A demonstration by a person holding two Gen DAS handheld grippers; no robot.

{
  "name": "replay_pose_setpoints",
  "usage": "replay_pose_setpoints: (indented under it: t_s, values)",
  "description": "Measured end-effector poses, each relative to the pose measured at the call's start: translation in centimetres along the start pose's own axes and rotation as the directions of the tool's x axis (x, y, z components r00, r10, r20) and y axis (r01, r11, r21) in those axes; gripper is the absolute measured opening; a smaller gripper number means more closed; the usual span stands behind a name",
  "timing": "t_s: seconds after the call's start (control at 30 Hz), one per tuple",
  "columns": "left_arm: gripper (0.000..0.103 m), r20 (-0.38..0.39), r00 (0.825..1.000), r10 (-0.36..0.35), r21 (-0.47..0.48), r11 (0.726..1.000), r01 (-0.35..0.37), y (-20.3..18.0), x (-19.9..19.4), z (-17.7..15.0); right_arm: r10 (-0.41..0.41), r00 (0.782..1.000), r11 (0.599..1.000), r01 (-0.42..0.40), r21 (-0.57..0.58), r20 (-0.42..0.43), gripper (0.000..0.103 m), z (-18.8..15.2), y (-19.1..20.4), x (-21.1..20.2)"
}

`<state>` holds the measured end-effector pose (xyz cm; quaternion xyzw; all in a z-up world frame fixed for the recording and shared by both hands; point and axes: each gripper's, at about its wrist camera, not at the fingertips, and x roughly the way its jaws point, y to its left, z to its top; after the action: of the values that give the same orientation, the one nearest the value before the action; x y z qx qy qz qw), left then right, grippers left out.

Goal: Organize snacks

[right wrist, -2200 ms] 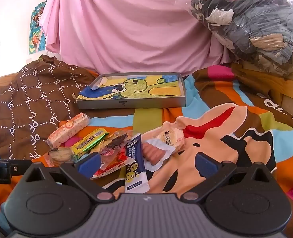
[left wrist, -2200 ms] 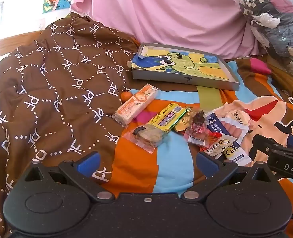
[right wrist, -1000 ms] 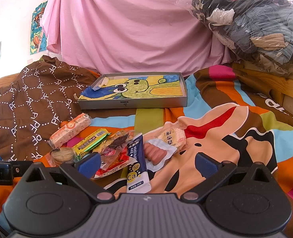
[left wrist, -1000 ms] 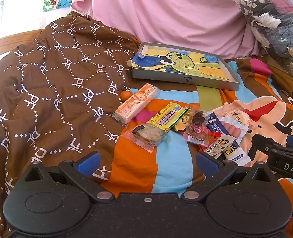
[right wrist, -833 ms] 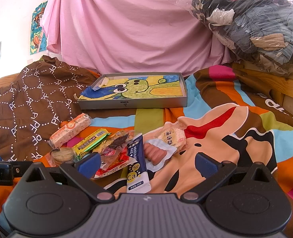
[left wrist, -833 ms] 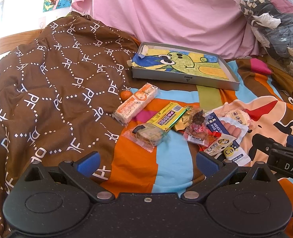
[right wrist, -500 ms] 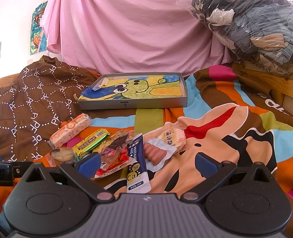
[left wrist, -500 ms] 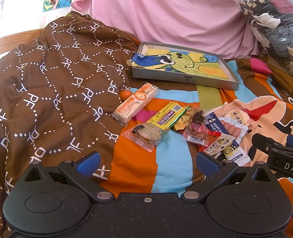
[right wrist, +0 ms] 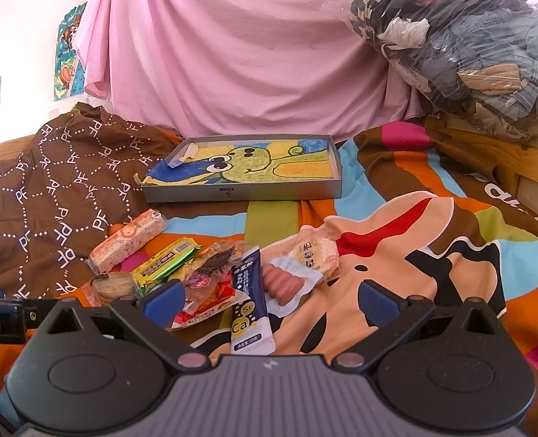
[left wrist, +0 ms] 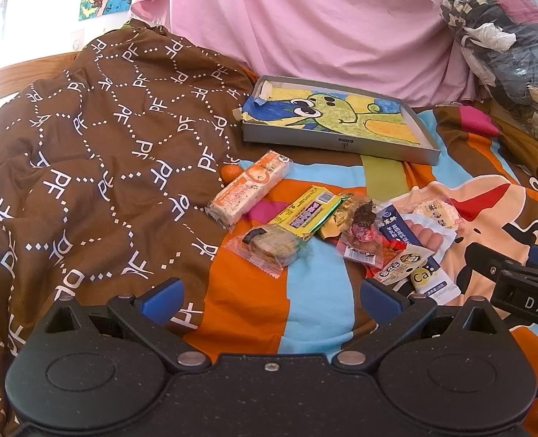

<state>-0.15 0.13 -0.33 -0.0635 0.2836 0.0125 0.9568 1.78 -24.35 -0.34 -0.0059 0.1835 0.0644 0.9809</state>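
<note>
On the bed in the left wrist view, the left gripper [left wrist: 269,300] hovers above the striped orange-and-blue cartoon bedsheet [left wrist: 316,302], its blue-padded jaws spread wide and holding nothing. Ahead lies a loose cluster of wrapped snacks: a long orange-and-white cracker pack [left wrist: 249,188] beside the brown patterned blanket [left wrist: 87,167], a yellow-green bar wrapper [left wrist: 309,212], a clear-wrapped round biscuit [left wrist: 271,244], a red-labelled clear packet [left wrist: 362,233] and a blue-and-white sachet marked "Ca" [left wrist: 420,258]. Beyond them sits a shallow grey cardboard box lined with a frog drawing [left wrist: 338,142]. In the right wrist view, the right gripper [right wrist: 271,304] is likewise fully open and empty, positioned just above the same sachet [right wrist: 249,309], with a white packet of small pink sausages [right wrist: 287,282] and a round rice cracker pack [right wrist: 314,253] just beyond it. The grey box [right wrist: 240,193] lies farther back, in front of a pink draped sheet [right wrist: 232,54].
</note>
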Motion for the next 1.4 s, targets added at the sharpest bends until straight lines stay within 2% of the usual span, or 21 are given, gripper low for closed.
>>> replay_pose_setpoints:
  t_s: [0.27, 0.4, 0.53, 0.6, 0.77, 0.9, 1.0, 1.17, 1.4]
  values:
    - [0.102, -0.012, 0.999, 0.032, -0.005, 0.999, -0.032, 0.5, 0.6, 0.0, -0.011, 1.0, 1.0, 0.011, -0.004, -0.016, 0.103, 0.0, 0.0, 0.3]
    - [0.102, -0.029, 0.999, 0.028, 0.003, 1.0, -0.028, 0.7, 1.2, 0.6, 0.014, 1.0, 0.999, -0.014, -0.03, -0.02, 0.103, 0.3, 0.0, 0.7]
    - [0.102, -0.054, 0.998, 0.02, 0.081, 0.997, -0.016, 0.6, 2.3, 1.5, 0.036, 0.998, 0.996, -0.04, -0.083, -0.047, 0.103, 0.5, 0.4, 1.6]
    - [0.102, -0.073, 0.997, 0.01, 0.127, 0.992, 0.0, 0.7, 3.1, 2.1, 0.076, 0.995, 0.991, -0.083, -0.103, -0.066, 0.103, 0.6, 0.6, 2.1]
    - [0.102, -0.112, 0.994, -0.014, 0.217, 0.975, 0.038, 1.2, 5.3, 3.4, 0.174, 0.976, 0.974, -0.19, -0.124, -0.131, 0.103, 0.8, 1.3, 3.5]
    - [0.102, -0.138, 0.99, -0.019, 0.278, 0.959, 0.057, 2.0, 7.3, 4.0, 0.265, 0.945, 0.952, -0.289, -0.106, -0.192, 0.103, 1.4, 1.2, 5.3]
    - [0.102, -0.16, 0.987, -0.036, 0.301, 0.95, 0.083, 2.5, 8.6, 4.2, 0.302, 0.928, 0.937, -0.331, -0.112, -0.221, 0.103, 2.3, 1.2, 6.7]
    - [0.102, -0.201, 0.976, -0.086, 0.341, 0.928, 0.152, 2.6, 10.5, 4.3, 0.307, 0.918, 0.922, -0.353, -0.161, -0.253, 0.103, 3.8, 1.9, 9.8]
    - [0.102, -0.219, 0.968, -0.125, 0.373, 0.906, 0.201, 1.9, 12.1, 4.4, 0.297, 0.895, 0.932, -0.348, -0.103, -0.333, 0.103, 4.7, 2.9, 14.9]
